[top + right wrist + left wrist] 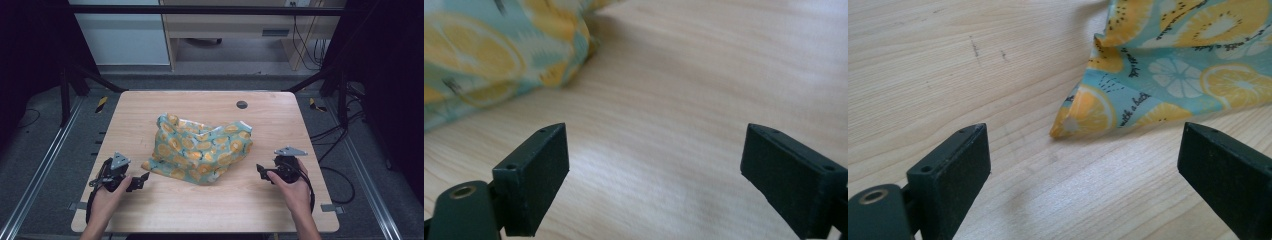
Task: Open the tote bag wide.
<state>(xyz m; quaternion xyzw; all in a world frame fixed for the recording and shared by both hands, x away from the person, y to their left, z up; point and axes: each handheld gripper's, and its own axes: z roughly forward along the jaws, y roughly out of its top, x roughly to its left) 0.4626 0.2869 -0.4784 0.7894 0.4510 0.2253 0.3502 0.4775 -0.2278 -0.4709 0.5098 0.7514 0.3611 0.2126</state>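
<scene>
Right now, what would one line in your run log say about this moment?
cloth: crumpled, mid-table | left gripper: open, near cloth corner, not touching | right gripper: open, beside cloth, apart | table: wooden

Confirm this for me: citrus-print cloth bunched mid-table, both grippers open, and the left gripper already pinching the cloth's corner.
Not quite. The left gripper isn't pinching anything: the left gripper view shows its fingers spread wide, with the corner of the cloth lying beyond them on the table. The rest holds: the right gripper is open too.
</scene>
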